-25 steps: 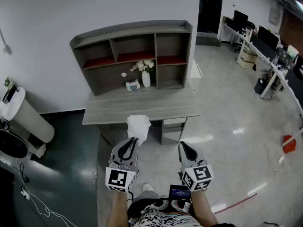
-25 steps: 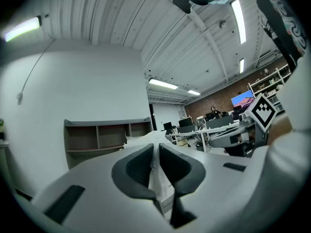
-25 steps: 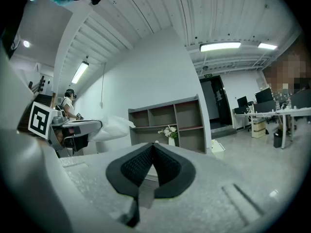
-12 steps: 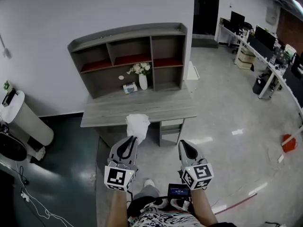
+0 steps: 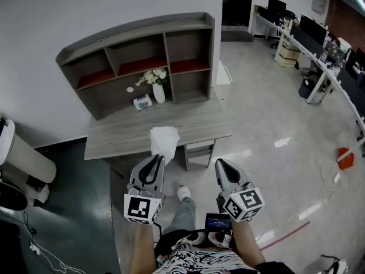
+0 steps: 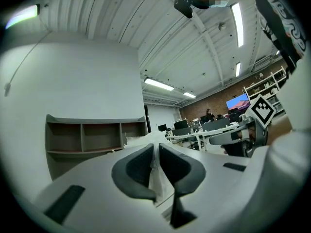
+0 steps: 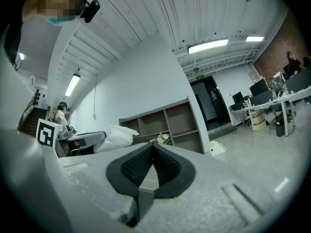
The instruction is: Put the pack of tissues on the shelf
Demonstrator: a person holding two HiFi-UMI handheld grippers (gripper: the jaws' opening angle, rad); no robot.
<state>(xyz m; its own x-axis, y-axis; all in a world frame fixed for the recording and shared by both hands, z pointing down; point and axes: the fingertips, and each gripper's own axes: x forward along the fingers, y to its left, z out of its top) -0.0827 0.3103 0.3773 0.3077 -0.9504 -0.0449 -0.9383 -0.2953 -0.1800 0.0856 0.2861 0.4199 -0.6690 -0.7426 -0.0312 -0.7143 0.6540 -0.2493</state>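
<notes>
Pack of tissues: a white, crinkled soft pack, held up off the desk. In the head view it overlaps the desk's front edge, on the person's side.
Left gripper: the left gripper has its jaws clamped on the near end of the pack. In the left gripper view the white wrapper is pinched between the two dark pads, with the rest of the pack rising beyond them.
Right gripper: the right gripper has its jaws together with nothing between them. It is level with the left one and further from the desk's middle, out past its right front corner.
Desk surface: grey wood-grain top, mostly bare, with the grain running along its length.
Shelf: a grey shelf unit stands on the back of the desk against the wall, with an arched top and open compartments. Some of the upper boards are red.
On the desk: a white vase of pale flowers stands at the back, under the shelf unit. A small box lies just left of the vase.
Wall: a plain white wall is behind the desk, with a dark doorway to the right of it.
Floor: dark green floor lies left of the desk. Glossy pale grey floor lies in front and to the right, catching light streaks.
Room: a white cylinder-shaped bin stands left of the desk. Office tables with monitors are far to its right. An orange thing lies on the floor well right of the desk.
</notes>
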